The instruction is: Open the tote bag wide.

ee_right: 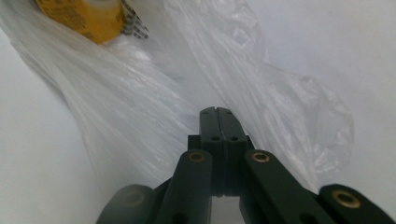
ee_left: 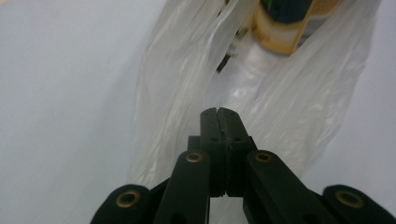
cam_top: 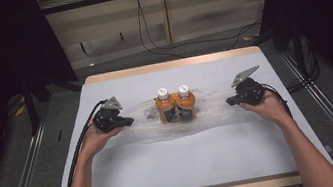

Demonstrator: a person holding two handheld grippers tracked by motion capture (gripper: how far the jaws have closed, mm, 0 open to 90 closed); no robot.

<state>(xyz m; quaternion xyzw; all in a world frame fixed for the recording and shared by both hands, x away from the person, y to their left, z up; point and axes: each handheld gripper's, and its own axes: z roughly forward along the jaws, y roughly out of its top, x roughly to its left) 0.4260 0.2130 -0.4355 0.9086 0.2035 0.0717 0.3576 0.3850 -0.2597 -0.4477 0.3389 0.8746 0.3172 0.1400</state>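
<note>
We see a white table with a clear plastic bag lying flat across its middle. 2 orange bottles with white caps stand side by side, touching each other, on the middle of the bag.

A person's 2 hands come in from the bottom. The left hand holds the left gripper at the left end of the bag. The right hand holds the right gripper at the right end. The bottles are between the 2 grippers — well apart from each.

In the left gripper view, the 2 black jaws are pressed together, with the bag spread out around and past them. We cannot tell if any plastic is pinched between them. A bit of a bottle shows at the top.

In the right gripper view, the jaws are pressed together too — the crinkly bag lies under and around them. Again we cannot tell if they pinch it. A bottle peeks in at the top left.
</note>
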